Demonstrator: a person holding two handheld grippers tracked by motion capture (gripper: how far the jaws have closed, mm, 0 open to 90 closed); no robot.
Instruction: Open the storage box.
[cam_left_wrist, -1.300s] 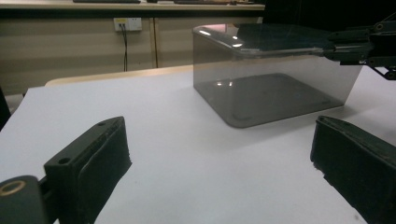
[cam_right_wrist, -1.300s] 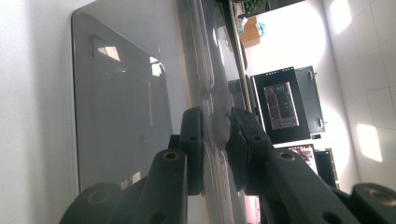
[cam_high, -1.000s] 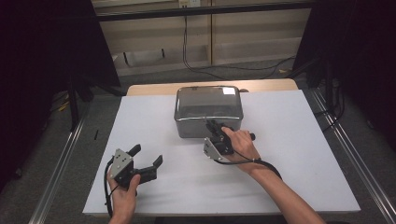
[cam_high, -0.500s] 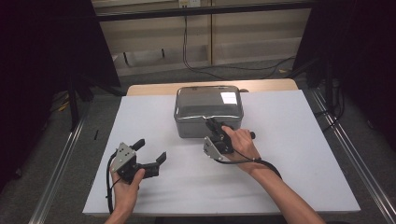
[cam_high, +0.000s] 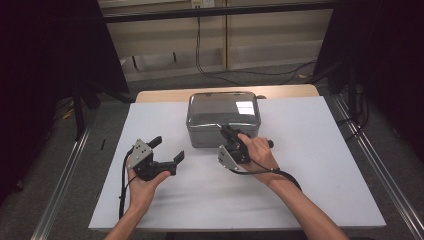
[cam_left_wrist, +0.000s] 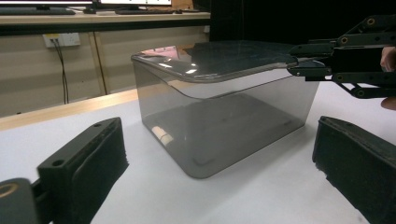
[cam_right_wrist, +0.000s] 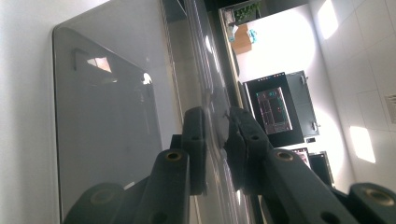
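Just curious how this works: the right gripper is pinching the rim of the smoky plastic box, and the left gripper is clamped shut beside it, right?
Not quite. The left gripper is open, its jaws spread wide in the high view. The right gripper does pinch the box rim.

Two bare forearms, no sleeves, left gripper (cam_high: 167, 151) with black jaws, ribbed pads, grey three-cornered plate, trailing black cable, right gripper (cam_high: 228, 131) black with grey plate, round brass-toned pivot screws, looping black cable
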